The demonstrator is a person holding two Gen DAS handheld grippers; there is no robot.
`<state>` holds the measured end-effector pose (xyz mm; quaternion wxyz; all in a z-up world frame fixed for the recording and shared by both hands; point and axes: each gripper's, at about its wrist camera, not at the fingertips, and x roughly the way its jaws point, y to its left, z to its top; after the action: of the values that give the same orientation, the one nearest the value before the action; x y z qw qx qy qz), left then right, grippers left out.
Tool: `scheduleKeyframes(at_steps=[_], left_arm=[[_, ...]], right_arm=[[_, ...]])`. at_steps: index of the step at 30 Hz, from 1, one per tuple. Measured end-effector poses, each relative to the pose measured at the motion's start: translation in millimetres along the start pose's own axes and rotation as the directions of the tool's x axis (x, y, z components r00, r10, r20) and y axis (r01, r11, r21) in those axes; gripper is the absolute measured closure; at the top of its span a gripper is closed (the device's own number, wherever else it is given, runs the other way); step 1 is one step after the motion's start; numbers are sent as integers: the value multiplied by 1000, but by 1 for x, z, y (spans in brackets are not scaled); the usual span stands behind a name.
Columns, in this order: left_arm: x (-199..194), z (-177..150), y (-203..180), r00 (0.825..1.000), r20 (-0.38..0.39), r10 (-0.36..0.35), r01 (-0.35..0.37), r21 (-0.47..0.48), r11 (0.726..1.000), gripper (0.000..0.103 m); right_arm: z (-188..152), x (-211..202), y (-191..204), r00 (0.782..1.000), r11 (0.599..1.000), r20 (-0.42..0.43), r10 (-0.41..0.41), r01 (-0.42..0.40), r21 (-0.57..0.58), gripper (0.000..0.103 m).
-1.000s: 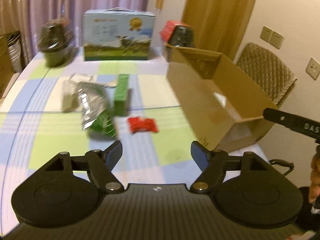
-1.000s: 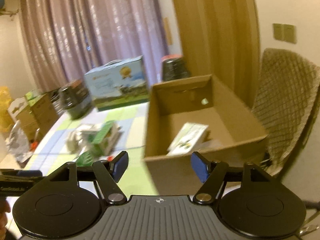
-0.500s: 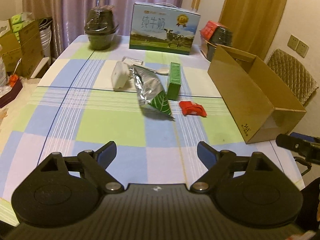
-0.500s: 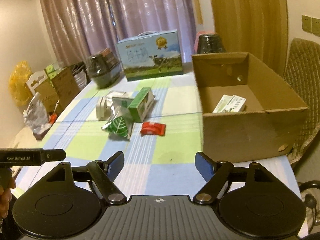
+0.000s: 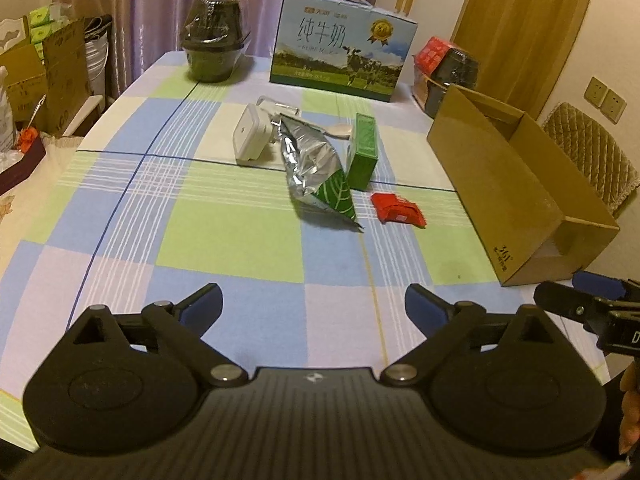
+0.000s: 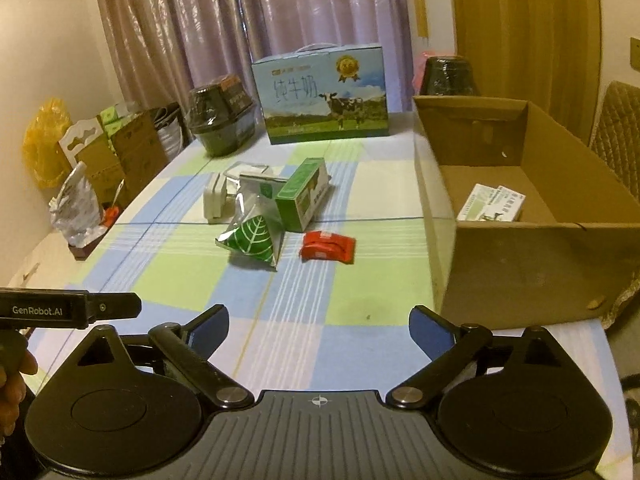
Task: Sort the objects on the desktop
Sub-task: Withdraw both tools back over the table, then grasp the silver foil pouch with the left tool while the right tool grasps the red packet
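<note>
A checked table [image 5: 240,240] bears an open cardboard box [image 6: 532,248] at right. Left of it lie a green carton [image 6: 303,194], foil pouch [image 5: 316,168] and red packet [image 6: 328,246]. Left gripper [image 5: 313,306] and right gripper [image 6: 319,326], jaws just widened, stand apart, empty.

Mauve curtains [image 6: 224,28] are hanging closed across the far wall, catching a sheen of warm indoor light. A wooden door [image 5: 516,28] is standing to their right, with two wall sockets [image 5: 605,100] showing on the cream wall beside it. A chair with a quilted backrest [image 5: 592,152] is sitting at the table's right edge. Checked tablecloth [image 5: 224,236] is covering the table.
</note>
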<state>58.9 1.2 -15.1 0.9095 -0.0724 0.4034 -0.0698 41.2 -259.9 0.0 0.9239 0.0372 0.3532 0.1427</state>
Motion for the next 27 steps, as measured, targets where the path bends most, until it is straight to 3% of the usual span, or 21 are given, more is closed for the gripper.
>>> scheduleKeyframes(at_steps=[12,27], left_arm=[[36,32,25,1000,-13,0,0,-1,1000,4],[105,79,33,998,-55,-41,44,45,998,4]], right_arm=[[19,62,16,1000,999,-16,0,-1,-55,8],[39,165,-5,995,997,-62,-74,75,5,8]])
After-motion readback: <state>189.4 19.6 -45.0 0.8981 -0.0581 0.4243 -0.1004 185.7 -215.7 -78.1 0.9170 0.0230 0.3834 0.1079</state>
